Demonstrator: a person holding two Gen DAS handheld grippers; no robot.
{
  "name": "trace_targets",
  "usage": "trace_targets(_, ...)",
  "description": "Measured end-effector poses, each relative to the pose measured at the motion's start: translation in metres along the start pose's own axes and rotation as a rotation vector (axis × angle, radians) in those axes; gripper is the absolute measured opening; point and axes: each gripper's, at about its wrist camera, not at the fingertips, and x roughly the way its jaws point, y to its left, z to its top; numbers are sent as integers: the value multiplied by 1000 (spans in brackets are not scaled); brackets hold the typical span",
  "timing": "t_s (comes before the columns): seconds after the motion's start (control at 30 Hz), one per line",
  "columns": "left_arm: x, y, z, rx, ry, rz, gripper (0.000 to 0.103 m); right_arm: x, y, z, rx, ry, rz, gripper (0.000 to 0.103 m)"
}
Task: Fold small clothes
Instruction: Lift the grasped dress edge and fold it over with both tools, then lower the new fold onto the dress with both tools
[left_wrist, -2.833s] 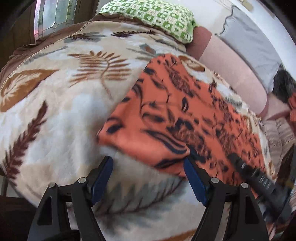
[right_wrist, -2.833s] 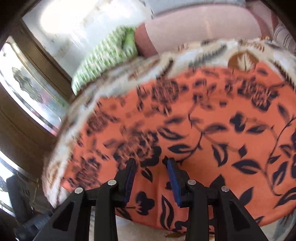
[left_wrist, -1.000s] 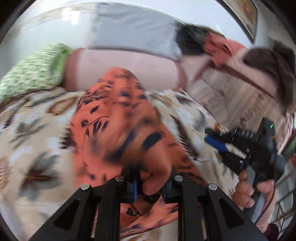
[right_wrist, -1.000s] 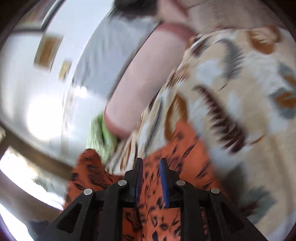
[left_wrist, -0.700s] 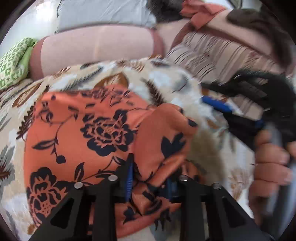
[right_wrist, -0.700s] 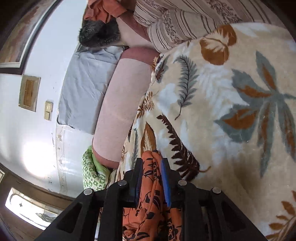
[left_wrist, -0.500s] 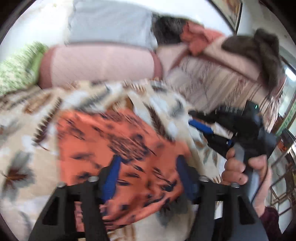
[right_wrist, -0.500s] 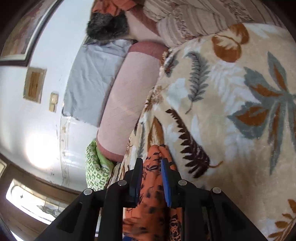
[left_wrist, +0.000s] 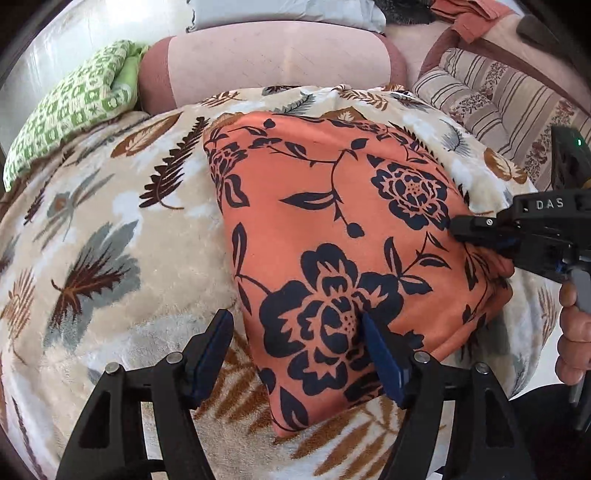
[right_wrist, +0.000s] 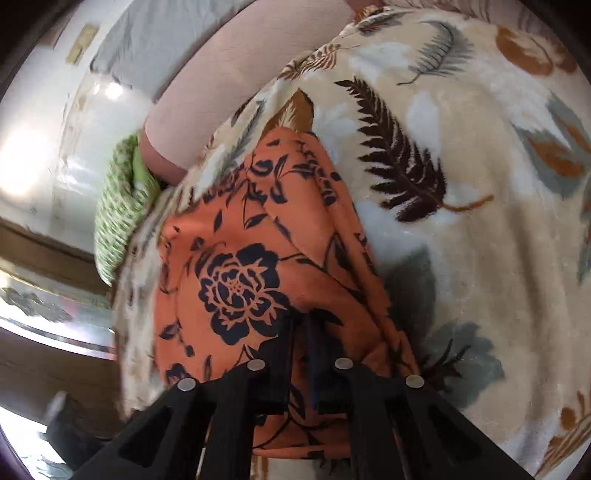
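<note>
An orange cloth with dark blue flowers (left_wrist: 332, 236) lies folded on a leaf-patterned blanket (left_wrist: 110, 240). My left gripper (left_wrist: 295, 339) is open and empty, its jaws spread over the cloth's near left edge. My right gripper (left_wrist: 480, 236) comes in from the right and is shut on the cloth's right edge. In the right wrist view the same cloth (right_wrist: 251, 258) runs away from that gripper (right_wrist: 303, 328), whose jaws pinch its near edge with the fabric bunched between them.
A green checked pillow (left_wrist: 74, 110) and a pink bolster (left_wrist: 266, 62) lie at the back. Striped cushions (left_wrist: 491, 99) stand at the back right. A hand (left_wrist: 572, 325) holds the right gripper's handle.
Both grippers carried the cloth over into a fold. My left gripper then let go and opened, and the cloth settled flat. My right gripper stayed shut on the edge.
</note>
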Motion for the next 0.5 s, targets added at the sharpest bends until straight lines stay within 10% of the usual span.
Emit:
trace_targets(0.23, -22, 7, 49, 27, -100, -12, 73, -26, 15, 14, -36, -136, 44, 13)
trace_targets(0.5, 44, 31, 144, -20, -22, 103, 73, 2, 34, 57, 50, -163, 144, 14)
